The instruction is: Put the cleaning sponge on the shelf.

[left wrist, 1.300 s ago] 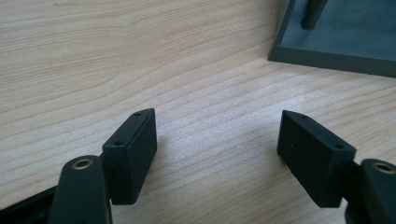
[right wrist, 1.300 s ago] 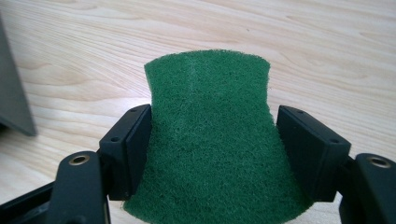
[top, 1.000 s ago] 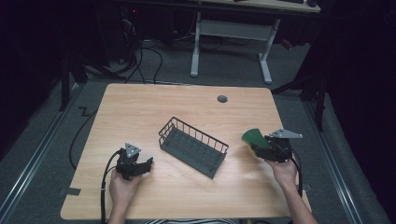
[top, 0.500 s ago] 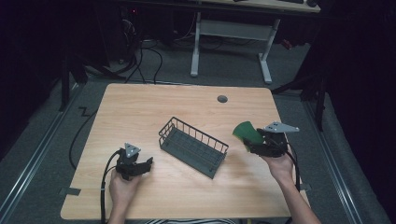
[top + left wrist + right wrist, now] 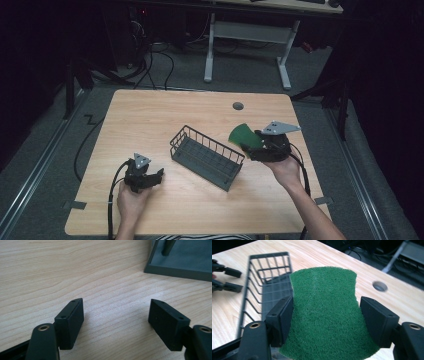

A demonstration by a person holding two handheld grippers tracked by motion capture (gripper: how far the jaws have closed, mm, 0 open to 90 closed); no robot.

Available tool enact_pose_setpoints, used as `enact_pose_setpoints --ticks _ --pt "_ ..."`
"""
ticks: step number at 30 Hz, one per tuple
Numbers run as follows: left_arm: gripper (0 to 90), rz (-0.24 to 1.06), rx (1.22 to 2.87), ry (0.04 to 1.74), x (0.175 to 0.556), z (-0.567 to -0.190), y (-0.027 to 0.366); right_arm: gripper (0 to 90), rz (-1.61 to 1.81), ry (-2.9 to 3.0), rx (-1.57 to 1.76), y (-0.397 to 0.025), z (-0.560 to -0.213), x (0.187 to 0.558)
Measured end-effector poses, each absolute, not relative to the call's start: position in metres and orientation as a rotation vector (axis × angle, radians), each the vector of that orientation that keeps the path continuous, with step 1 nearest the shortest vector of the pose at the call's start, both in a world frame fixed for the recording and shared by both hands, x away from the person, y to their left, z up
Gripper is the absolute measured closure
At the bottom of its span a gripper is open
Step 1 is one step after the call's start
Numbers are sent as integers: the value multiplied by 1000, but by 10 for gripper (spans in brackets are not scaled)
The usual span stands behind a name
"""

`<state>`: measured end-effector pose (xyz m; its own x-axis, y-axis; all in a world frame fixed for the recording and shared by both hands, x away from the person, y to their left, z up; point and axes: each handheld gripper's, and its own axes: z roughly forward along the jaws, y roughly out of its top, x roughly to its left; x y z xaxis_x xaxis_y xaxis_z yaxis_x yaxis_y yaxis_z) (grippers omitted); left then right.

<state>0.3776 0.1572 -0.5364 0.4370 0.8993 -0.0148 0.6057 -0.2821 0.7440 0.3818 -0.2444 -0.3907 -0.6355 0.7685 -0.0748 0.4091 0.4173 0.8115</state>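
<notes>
High view: right tongs (image 5: pixel 248 141) clamping a green scouring pad (image 5: pixel 243 135), hovering just past the right end of the wire basket (image 5: pixel 206 157) on the tabletop (image 5: pixel 150 115); left tongs (image 5: pixel 152 176) resting left of basket. Left gripper view: jaws apart, holding nothing, basket corner (image 5: pixel 180 262) ahead. Right gripper view: pad (image 5: pixel 325 312) squeezed between jaws, basket (image 5: pixel 265 282) beyond. Likely carrying pad to basket; next needing lowering inside, then releasing

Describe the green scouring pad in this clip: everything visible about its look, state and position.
The green fibrous scouring pad is a thin, flexible rectangle with a fuzzy, felt-like surface. It is squeezed at its two side edges between the jaws of the right tool, so it bows upward. It is held in the air above the wooden table, near the right end of the dark wire basket, not touching either.
</notes>
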Motion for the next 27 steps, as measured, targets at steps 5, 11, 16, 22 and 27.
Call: enact_pose_setpoints --ticks 5,11,16,22,27 --pt "305 546 2004 1256 377 -536 157 295 1108 2280 933 -219 -395 383" --pt "305 549 2002 1260 377 -536 157 291 1118 2341 879 -197 -406 388" --pt "306 546 2002 1259 377 -536 157 287 1086 2377 855 -186 -417 392" --pt "308 545 2001 1259 377 -536 157 284 1021 2404 829 -182 -423 393" --pt "309 543 2002 1259 377 -536 157 280 995 2423 808 -182 -425 392"
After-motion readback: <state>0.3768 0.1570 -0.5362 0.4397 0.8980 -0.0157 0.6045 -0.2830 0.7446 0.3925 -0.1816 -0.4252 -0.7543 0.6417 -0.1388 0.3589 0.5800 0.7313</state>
